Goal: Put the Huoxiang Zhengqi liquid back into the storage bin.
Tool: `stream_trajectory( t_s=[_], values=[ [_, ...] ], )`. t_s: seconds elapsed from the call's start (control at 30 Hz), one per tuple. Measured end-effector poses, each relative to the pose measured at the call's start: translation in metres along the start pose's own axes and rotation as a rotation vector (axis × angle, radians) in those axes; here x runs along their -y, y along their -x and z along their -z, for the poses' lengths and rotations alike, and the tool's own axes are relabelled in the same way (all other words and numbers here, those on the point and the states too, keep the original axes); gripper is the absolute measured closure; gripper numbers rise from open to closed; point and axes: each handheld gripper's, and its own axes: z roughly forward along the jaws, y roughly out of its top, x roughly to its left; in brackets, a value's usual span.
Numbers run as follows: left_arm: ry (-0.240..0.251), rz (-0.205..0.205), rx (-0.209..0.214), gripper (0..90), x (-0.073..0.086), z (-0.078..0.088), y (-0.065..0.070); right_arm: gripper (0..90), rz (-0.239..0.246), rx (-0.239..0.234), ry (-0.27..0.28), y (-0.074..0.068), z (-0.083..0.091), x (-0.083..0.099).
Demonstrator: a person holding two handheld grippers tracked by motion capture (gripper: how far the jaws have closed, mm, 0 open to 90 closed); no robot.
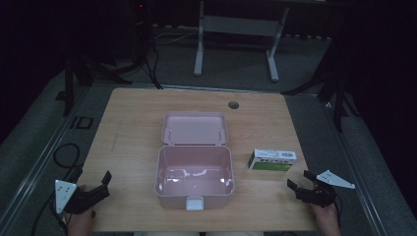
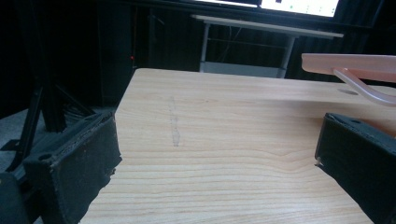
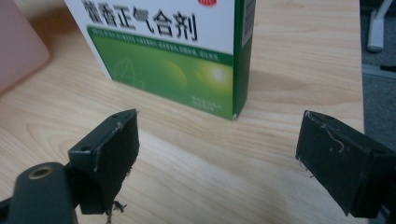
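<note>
Clearly the green and white carton is what the right gripper is after: it lies flat on the wooden table, just right of the open pink box, with the gripper near it on the person's side. It looks like a light cardboard medicine packet, stiff enough along its edges but likely to dent if squeezed hard across its broad printed face. Its glossy skin could slide a little on the pads. I would take it across the narrow width, pads on the two long side walls, near the middle so it does not swing.

In the right gripper view the carton sits just ahead of the jaws, which are spread wide with bare wood between them; they touch nothing. The gap looks wide enough to pass over the packet's short side.

The left gripper rests near the table's left front corner, well apart from the pink box. Its jaws are likewise spread and grasp nothing, with plain tabletop between them in the left gripper view.
</note>
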Motion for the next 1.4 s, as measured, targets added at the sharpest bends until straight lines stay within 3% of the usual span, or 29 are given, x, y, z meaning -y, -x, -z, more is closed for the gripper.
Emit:
stream_trajectory(
  t_s=[0.03, 0.07, 0.17, 0.2, 0.33, 0.4, 0.5, 0.53, 0.6, 0.7, 0.73, 0.77, 0.8, 0.83, 0.93, 0.97, 1.0, 1.2, 1.37, 1.4],
  values=[
    [0.0, 0.0, 0.0, 0.3, 0.0, 0.0, 0.0, 13.0, 0.0, 0.0, 0.0, 0.0, 0.0, 0.0],
    [0.003, 0.008, -0.001, 0.3, 0.0, 0.0, -0.001, 13.6, 0.015, -0.042, -0.026, 0.001, 0.0, -0.001],
    [0.002, 0.01, 0.0, 0.3, 0.0, 0.0, -0.001, 13.7, 0.045, -0.083, -0.057, 0.002, -0.003, -0.001],
    [0.001, 0.007, 0.002, 0.3, 0.0, 0.0, 0.0, 13.5, 0.068, -0.157, -0.102, 0.002, -0.006, -0.001],
    [-0.001, 0.004, 0.006, 0.3, 0.0, 0.0, 0.0, 13.4, 0.14, -0.24, -0.144, 0.0, -0.009, -0.006],
    [0.0, 0.005, 0.007, 0.3, 0.0, 0.0, 0.0, 13.3, 0.176, -0.26, -0.173, -0.001, -0.009, -0.01],
    [0.001, 0.006, 0.011, 0.3, 0.0, 0.0, 0.0, 13.1, 0.229, -0.25, -0.254, -0.001, -0.011, -0.016],
    [0.001, 0.006, 0.011, 0.3, 0.0, 0.0, 0.0, 13.1, 0.229, -0.25, -0.254, -0.001, -0.011, -0.016],
    [0.0, 0.005, 0.015, 0.3, 0.0, 0.0, 0.0, 13.1, 0.296, -0.231, -0.338, -0.003, -0.01, -0.023],
    [-0.002, 0.004, 0.017, 0.3, 0.0, 0.0, 0.001, 13.1, 0.361, -0.238, -0.433, -0.006, -0.01, -0.03],
    [-0.002, 0.004, 0.017, 0.3, 0.0, 0.0, 0.001, 13.1, 0.361, -0.238, -0.433, -0.006, -0.01, -0.03],
    [-0.002, 0.003, 0.017, 0.3, 0.0, 0.0, 0.001, 13.1, 0.411, -0.224, -0.514, -0.009, -0.01, -0.035],
    [-0.003, 0.003, 0.018, 0.3, 0.0, 0.0, 0.001, 13.1, 0.411, -0.224, -0.514, -0.009, -0.01, -0.035],
    [-0.004, 0.001, 0.019, 0.3, 0.0, 0.0, 0.001, 13.2, 0.436, -0.211, -0.586, -0.012, -0.009, -0.04],
    [-0.005, -0.001, 0.021, 0.3, 0.0, 0.0, 0.001, 13.2, 0.472, -0.226, -0.673, -0.015, -0.009, -0.046],
    [-0.005, -0.001, 0.021, 0.3, 0.0, 0.0, 0.001, 13.2, 0.472, -0.226, -0.673, -0.015, -0.009, -0.046],
    [-0.005, 0.0, 0.022, 0.3, 0.0, 0.0, 0.001, 13.2, 0.488, -0.224, -0.714, -0.017, -0.009, -0.051],
    [-0.004, 0.005, 0.031, 0.3, 0.0, 0.0, 0.001, 11.9, 0.546, -0.243, -0.819, -0.023, -0.009, -0.063],
    [-0.005, 0.007, 0.036, 0.3, 0.0, 0.0, 0.001, 11.9, 0.587, -0.28, -0.892, -0.027, -0.01, -0.072],
    [-0.003, 0.01, 0.037, 0.3, 0.0, 0.0, 0.0, 11.9, 0.616, -0.276, -0.921, -0.029, -0.011, -0.076]
  ],
)
